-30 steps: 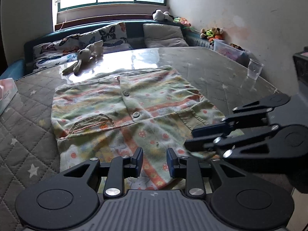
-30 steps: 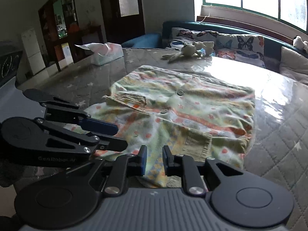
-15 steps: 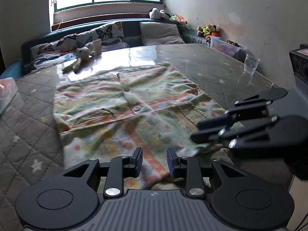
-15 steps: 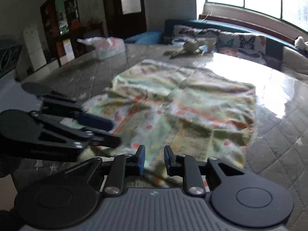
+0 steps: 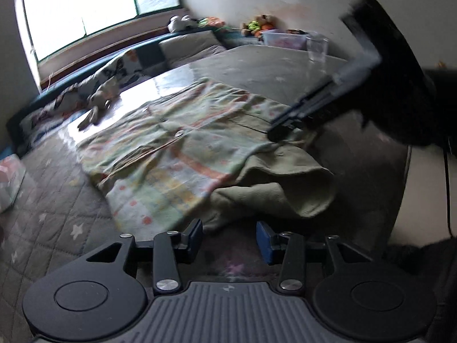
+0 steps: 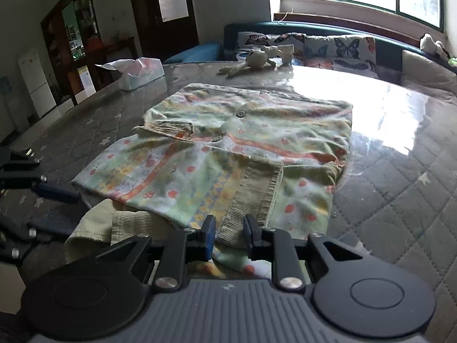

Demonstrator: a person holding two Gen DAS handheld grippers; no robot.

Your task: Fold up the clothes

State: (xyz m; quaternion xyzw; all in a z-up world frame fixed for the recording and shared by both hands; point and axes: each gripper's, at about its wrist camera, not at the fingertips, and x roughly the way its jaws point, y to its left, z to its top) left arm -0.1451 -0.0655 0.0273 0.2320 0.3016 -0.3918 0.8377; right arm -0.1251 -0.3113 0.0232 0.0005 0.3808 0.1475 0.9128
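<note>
Left tongs (image 5: 229, 235) hang spread and empty at the bench (image 6: 414, 200) edge; right tongs (image 6: 227, 233) stand parted astride the ribbed cuff (image 6: 254, 197), gripping nothing. The soft, light patterned cardigan (image 6: 242, 143) lies flat beyond, likely limp and best pinched at hem or cuff.

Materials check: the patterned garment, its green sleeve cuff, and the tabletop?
Garment: soft woven or knit cloth, matte; it wrinkles and drapes. Sleeve cuff: ribbed knit or corduroy, going by the fine parallel ridges. Tabletop: quilted star-print fabric, likely under clear plastic or glass, given the window glare.
</note>
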